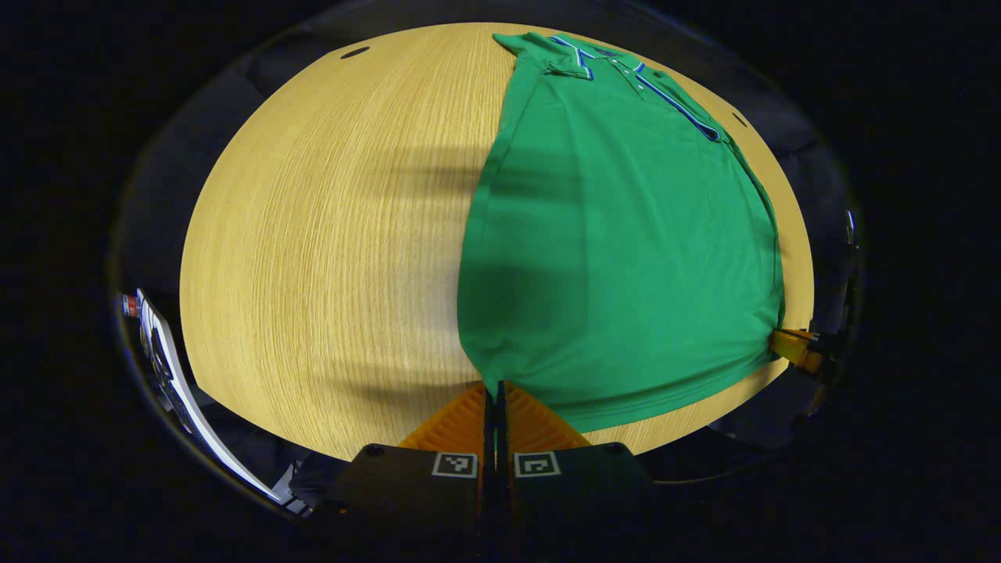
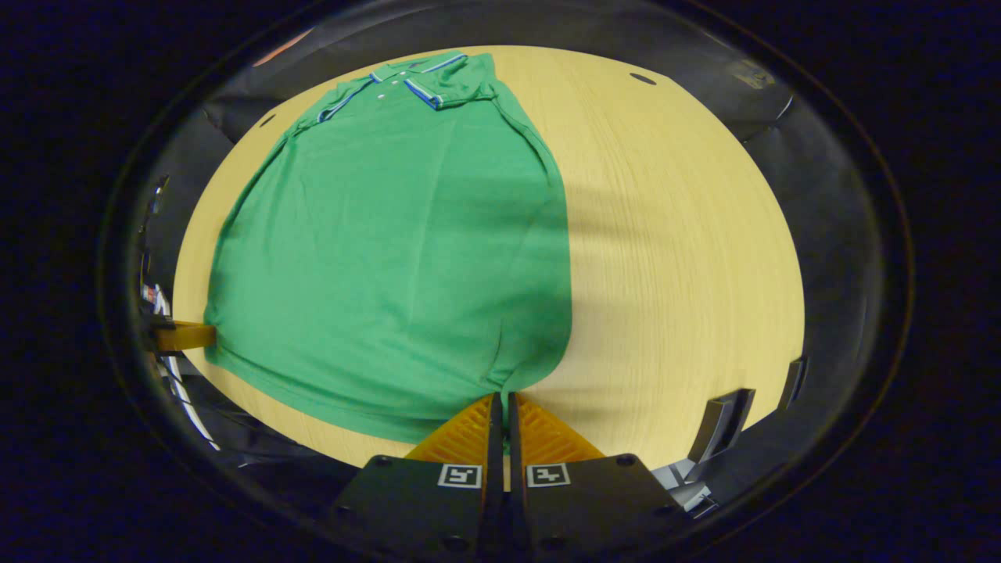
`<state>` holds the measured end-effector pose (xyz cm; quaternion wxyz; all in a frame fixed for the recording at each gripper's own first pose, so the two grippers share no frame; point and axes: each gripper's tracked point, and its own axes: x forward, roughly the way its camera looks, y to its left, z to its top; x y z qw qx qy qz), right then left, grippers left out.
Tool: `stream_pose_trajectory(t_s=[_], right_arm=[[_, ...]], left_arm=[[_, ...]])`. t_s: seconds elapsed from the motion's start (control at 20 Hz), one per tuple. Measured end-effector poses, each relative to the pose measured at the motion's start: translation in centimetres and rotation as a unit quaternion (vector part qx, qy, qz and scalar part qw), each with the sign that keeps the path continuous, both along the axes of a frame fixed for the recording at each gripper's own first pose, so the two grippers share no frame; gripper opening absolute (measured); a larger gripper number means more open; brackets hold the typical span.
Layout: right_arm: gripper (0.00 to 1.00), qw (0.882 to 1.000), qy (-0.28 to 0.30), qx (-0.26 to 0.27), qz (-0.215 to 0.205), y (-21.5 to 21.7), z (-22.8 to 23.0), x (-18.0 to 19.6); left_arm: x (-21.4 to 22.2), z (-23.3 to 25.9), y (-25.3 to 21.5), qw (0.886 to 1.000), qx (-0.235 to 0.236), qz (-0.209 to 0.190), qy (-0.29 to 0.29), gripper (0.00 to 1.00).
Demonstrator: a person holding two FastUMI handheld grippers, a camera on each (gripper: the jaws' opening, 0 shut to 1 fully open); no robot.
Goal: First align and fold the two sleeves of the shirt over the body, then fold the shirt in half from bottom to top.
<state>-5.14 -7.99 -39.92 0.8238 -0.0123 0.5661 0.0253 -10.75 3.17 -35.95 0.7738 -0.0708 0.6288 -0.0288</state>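
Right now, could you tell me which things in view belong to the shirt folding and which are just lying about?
Belongs to the job:
- green polo shirt with blue-striped collar
- left gripper, shut on the shirt's bottom hem
- right gripper, shut on the hem's other corner

Just there:
- round light wooden table
- table-edge holes

One green shirt [image 1: 626, 258] ahead of the jaws, spread flat. One collar [image 1: 618, 66] at its far end, trimmed with stripes. One wooden counter [image 1: 328, 234] beneath. Two grippers: the left gripper [image 1: 494, 387] pinched on one hem corner, the right gripper [image 2: 500, 397] pinched on the other.
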Motion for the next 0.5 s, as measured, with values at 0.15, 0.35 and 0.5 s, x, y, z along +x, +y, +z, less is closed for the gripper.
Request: stream_pose_trajectory(t_s=[0.15,0.35,0.5], right_arm=[[0.03,1.0,-0.005,0.015,-0.009,-0.3,0.5,0.0],[0.03,0.999,-0.024,0.025,0.0,-0.2,3.1,0.1],[0.03,0.998,-0.054,0.04,0.01,0.5,6.5,1.1]], left_arm=[[0.9,1.5,-0.6,1.0,-0.017,0.009,0.002,0.03],[4.2,5.5,-0.6,0.999,-0.03,0.018,-0.03,0.03],[8.7,10.3,-0.1,0.996,-0.042,0.027,-0.076,0.03]])
